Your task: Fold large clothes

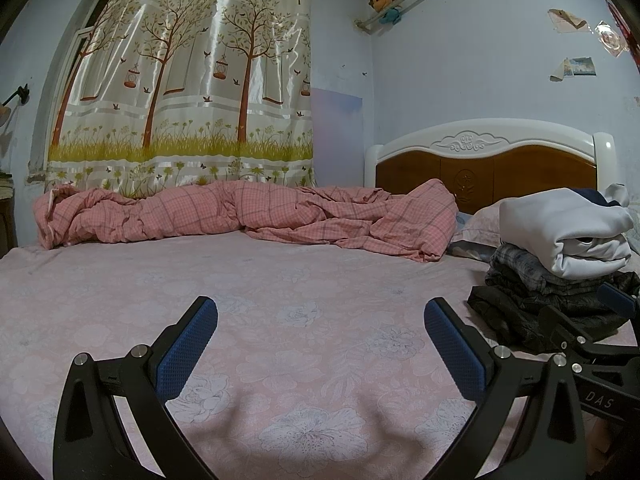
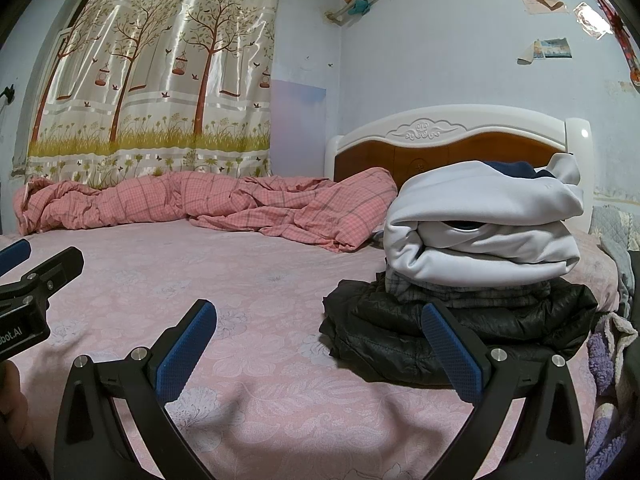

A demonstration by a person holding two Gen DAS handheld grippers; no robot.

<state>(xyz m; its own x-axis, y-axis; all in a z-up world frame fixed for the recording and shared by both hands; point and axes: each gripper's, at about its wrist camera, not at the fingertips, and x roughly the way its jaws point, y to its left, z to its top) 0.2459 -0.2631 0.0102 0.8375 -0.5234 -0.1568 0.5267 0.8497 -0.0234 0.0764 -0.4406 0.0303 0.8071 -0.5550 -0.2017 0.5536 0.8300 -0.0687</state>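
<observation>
Pink floral bedsheet (image 1: 280,280) spreads wide, a rumpled pink checked quilt (image 1: 248,212) bunches along the far edge beneath the tree-print curtain (image 1: 188,72), white-and-wood headboard (image 1: 488,160) beside it, stuffed toy (image 1: 384,0) perches high.

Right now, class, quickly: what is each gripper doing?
Left gripper: open, holding nothing, above the pink bedsheet.
Right gripper: open, holding nothing, near the black jacket under the folded pile.

Folded white garment (image 2: 484,224) tops plaid piece (image 2: 460,290) and black jacket (image 2: 400,332) — stacked on bed.
</observation>
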